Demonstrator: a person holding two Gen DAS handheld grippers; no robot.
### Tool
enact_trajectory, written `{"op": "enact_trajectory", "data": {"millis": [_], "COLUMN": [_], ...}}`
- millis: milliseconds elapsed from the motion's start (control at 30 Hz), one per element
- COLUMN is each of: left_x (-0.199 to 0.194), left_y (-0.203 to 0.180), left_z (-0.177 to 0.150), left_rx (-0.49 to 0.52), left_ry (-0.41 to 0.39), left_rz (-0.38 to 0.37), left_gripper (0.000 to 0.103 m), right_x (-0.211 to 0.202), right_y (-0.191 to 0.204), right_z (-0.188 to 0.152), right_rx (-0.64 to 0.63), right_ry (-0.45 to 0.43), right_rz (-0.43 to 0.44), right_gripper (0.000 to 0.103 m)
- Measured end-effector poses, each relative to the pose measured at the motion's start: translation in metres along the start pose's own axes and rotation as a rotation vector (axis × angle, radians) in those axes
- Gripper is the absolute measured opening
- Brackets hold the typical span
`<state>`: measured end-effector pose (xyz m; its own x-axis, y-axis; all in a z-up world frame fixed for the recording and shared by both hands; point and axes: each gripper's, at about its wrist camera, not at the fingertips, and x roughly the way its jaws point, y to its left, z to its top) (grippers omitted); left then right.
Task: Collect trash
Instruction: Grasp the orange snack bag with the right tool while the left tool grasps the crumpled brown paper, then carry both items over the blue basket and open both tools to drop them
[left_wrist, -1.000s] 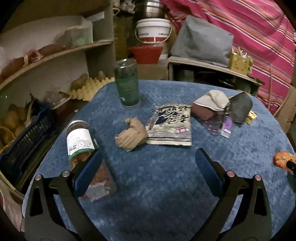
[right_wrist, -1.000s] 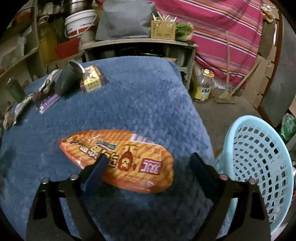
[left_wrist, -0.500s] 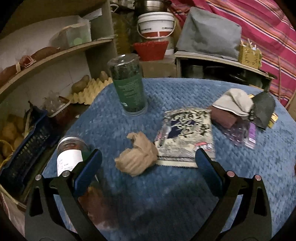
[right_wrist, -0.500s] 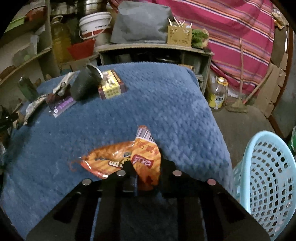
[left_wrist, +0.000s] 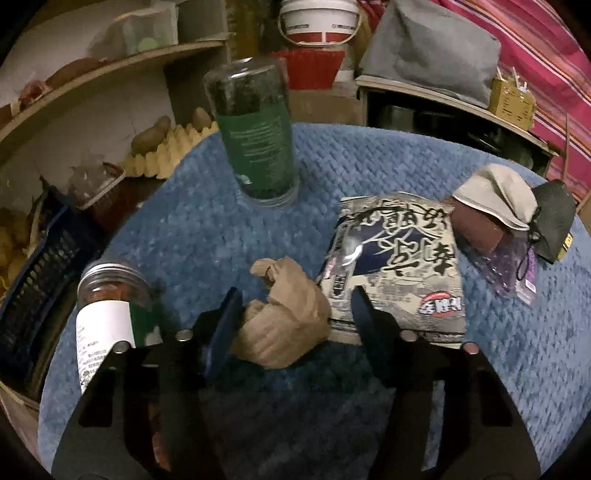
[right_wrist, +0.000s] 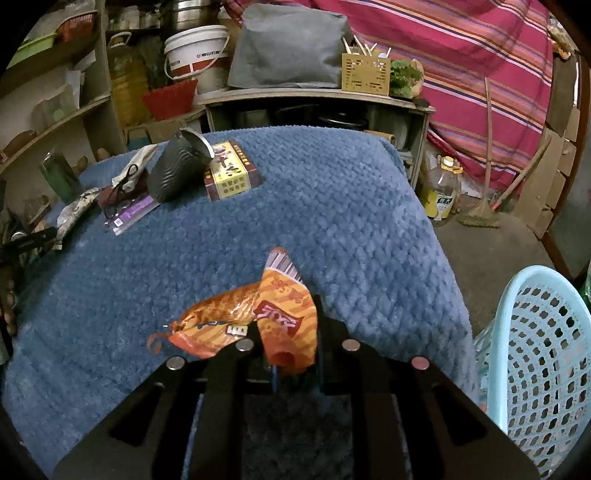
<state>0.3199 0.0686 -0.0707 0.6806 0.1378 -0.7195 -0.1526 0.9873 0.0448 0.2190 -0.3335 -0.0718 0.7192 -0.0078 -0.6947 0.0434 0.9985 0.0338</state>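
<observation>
A crumpled brown paper ball lies on the blue cloth-covered table, between the fingers of my left gripper. The jaws are closing: the left pad is at the paper, while the right pad stands a little off it. Beside the ball lies a grey-and-black snack packet. In the right wrist view my right gripper is shut on a crumpled orange snack wrapper, which hangs just above the cloth. A light blue plastic basket stands on the floor at the right.
A tall green jar stands behind the paper and a labelled jar lies at the left. A beige cap, a black cup and a yellow box sit further back. Shelves and a blue crate crowd the left edge.
My left gripper moved forward to the paper ball and its jaws narrowed around it. My right gripper shut on the orange wrapper, crumpled it and lifted it slightly.
</observation>
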Motion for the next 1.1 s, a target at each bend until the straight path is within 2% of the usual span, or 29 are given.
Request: {"op": "enact_trajectory", "data": {"millis": [33, 200, 300, 500, 833, 1100], "left_x": [0.0, -0.009, -0.024, -0.067, -0.135, -0.176], "left_y": [0.003, 0.009, 0.005, -0.006, -0.076, -0.161], "left_z": [0.0, -0.001, -0.002, -0.004, -0.03, -0.052], "left_rx": [-0.015, -0.036, -0.017, -0.003, 0.119, 0.219], "left_ry": [-0.002, -0.034, -0.071, -0.138, -0.214, -0.247], "left_rz": [-0.003, -0.014, -0.001, -0.022, -0.117, -0.238], "left_gripper": [0.045, 0.044, 0.044, 0.044, 0.044, 0.044], "right_x": [0.0, -0.007, -0.015, -0.036, -0.086, -0.13], "right_y": [0.0, 0.001, -0.003, -0.006, -0.022, -0.073], "right_z": [0.0, -0.001, -0.002, -0.002, -0.003, -0.008], "right_rx": [-0.003, -0.009, 0.002, 0.014, 0.022, 0.11], "right_ry": [-0.003, -0.031, -0.054, -0.116, -0.223, -0.31], "right_rz": [0.003, 0.013, 0.018, 0.026, 0.042, 0.029], "right_gripper": [0.011, 0.007, 0.007, 0.004, 0.002, 0.002]}}
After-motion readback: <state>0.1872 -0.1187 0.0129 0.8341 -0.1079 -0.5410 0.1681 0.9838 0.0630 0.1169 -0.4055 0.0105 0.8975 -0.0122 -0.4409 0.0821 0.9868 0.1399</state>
